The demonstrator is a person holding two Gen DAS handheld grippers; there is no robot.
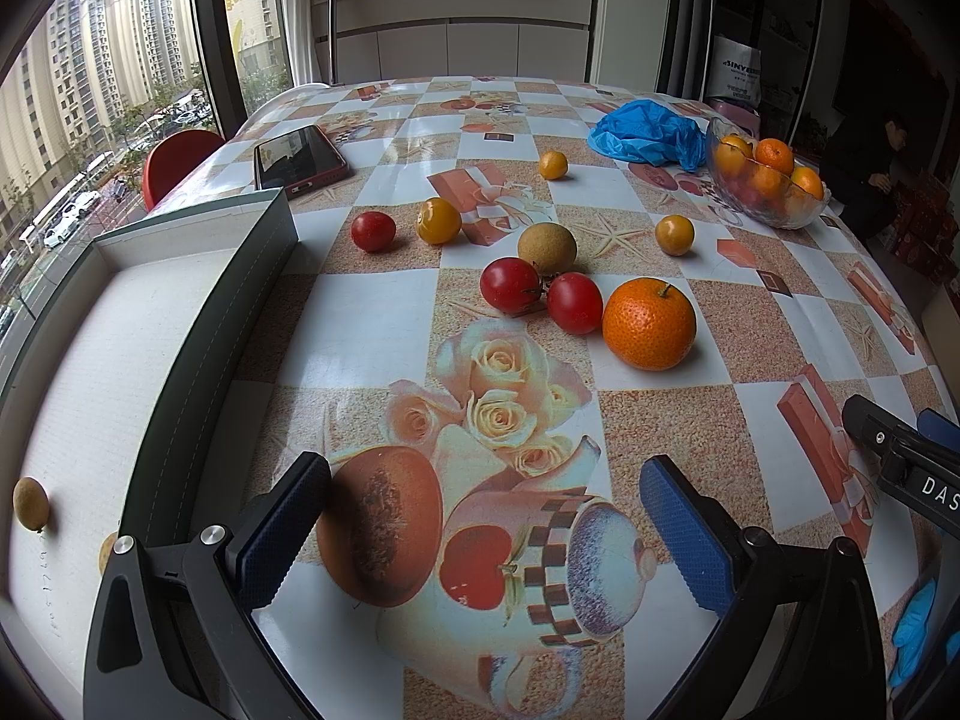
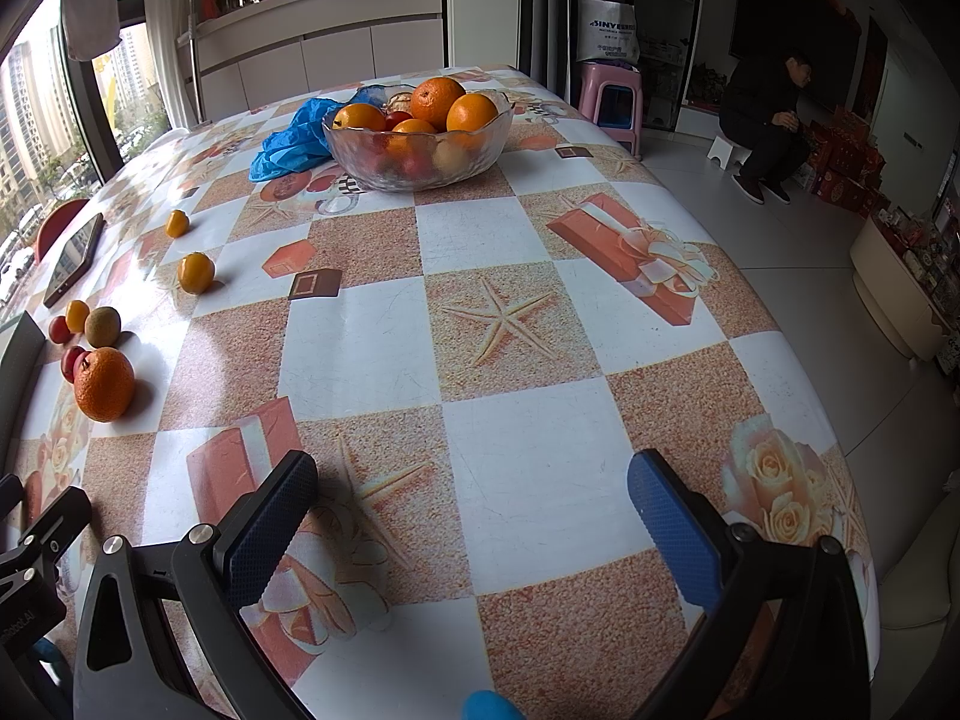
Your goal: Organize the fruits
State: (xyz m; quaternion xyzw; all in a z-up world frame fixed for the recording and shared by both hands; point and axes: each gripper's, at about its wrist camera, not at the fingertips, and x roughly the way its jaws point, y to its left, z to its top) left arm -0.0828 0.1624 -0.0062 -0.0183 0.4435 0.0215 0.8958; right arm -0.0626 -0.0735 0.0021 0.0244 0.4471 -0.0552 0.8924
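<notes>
- Our left gripper (image 1: 483, 531) hangs with jaws spread wide, empty, above the patterned tablecloth (image 1: 372, 330).
- Our right gripper (image 2: 474, 531) is likewise spread and empty.
- Loose fruit lies ahead: an orange (image 1: 649, 324), red tomatoes (image 1: 510, 284), a brown longan (image 1: 546, 248).
- A white-lined box (image 1: 120, 360) at left holds another longan (image 1: 30, 504).
- A glass bowl (image 2: 420, 171) holds oranges.
</notes>
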